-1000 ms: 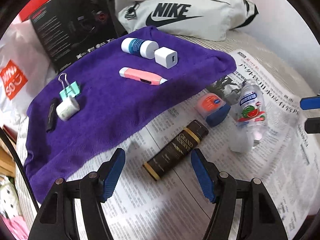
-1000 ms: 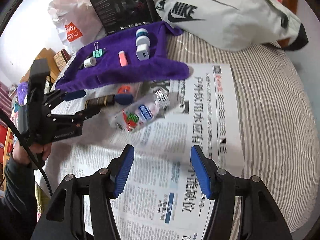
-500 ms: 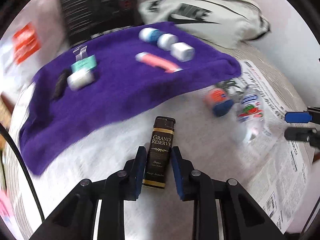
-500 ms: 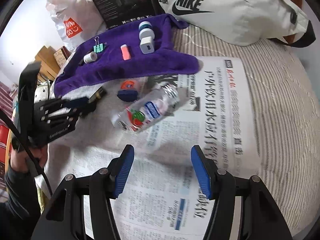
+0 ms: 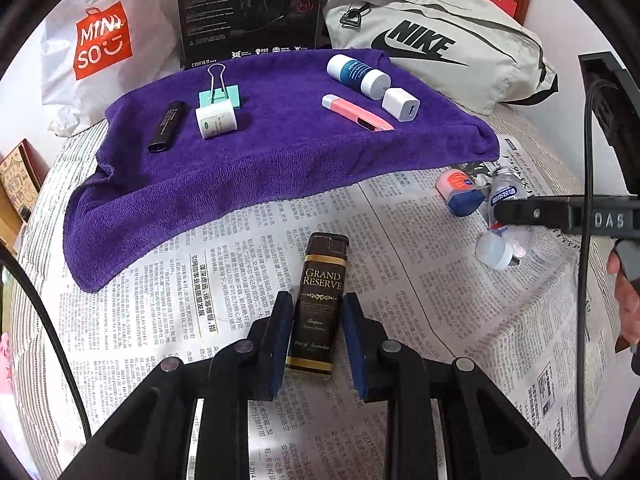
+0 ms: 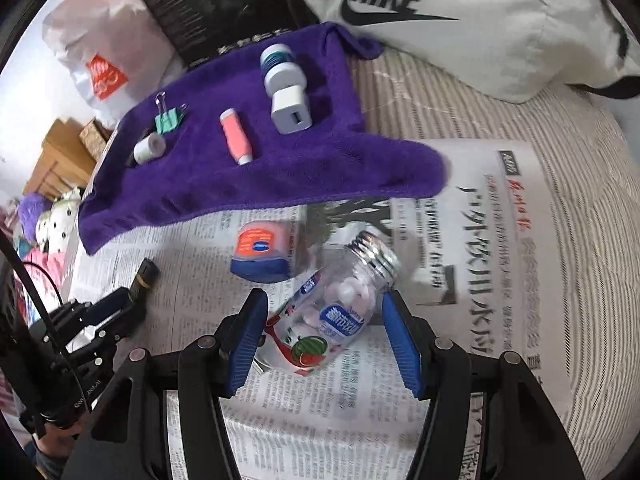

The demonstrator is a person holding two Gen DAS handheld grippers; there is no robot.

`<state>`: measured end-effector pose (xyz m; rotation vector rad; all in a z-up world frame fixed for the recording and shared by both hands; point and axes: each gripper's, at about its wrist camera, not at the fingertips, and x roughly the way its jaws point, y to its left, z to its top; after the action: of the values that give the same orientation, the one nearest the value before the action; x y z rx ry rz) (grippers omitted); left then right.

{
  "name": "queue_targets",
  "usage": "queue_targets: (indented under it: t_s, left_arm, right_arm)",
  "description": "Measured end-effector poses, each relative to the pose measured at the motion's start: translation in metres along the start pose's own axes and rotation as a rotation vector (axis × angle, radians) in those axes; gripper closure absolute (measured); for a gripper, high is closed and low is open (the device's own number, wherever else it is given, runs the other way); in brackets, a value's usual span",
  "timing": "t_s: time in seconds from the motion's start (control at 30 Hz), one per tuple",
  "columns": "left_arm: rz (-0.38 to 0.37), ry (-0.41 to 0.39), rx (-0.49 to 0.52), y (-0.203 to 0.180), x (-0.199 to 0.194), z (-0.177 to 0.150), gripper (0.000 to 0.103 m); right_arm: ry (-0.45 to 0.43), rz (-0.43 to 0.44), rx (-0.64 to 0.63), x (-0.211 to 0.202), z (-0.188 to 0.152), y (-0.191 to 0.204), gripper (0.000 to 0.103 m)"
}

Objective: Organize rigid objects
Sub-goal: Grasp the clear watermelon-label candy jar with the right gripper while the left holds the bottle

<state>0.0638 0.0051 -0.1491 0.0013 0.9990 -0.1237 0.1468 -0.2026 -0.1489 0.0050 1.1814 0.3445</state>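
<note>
The Grand Reserve box [image 5: 318, 308] is clamped by the left gripper [image 5: 316, 336], while the candy bottle [image 6: 332, 312] is straddled by the right gripper's [image 6: 324, 340] wide-spread jaws.

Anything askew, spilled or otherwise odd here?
Nothing spilled or damaged. The clear candy bottle lies tipped on the newspaper between the open right gripper jaws, cap on. The left gripper clamps the Grand Reserve box.

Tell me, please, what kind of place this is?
Probably a bedroom at home: the newspaper and purple towel lie on a striped bed cover, with a Nike bag and soft toys beside it.
</note>
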Motion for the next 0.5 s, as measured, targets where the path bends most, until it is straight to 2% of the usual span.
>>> queue_targets:
  t_s: [0.1, 0.23, 0.4, 0.5]
  left_arm:
    - [-0.005, -0.004, 0.002, 0.001, 0.0, 0.0, 0.078]
    - [-0.007, -0.005, -0.008, 0.002, -0.001, 0.0, 0.078]
    - [-0.006, -0.002, -0.006, 0.002, -0.002, 0.001, 0.078]
    - [-0.015, 0.002, -0.019, 0.004, -0.002, 0.002, 0.078]
  right_arm:
    - [0.015, -0.042, -0.102, -0.002, -0.005, 0.007, 0.044]
    - [0.027, -0.114, -0.162, -0.011, -0.01, 0.001, 0.044]
    - [0.027, -0.096, -0.177, -0.008, -0.005, -0.001, 0.044]
    - [0.029, -0.125, -0.189, 0.002, -0.002, 0.006, 0.044]
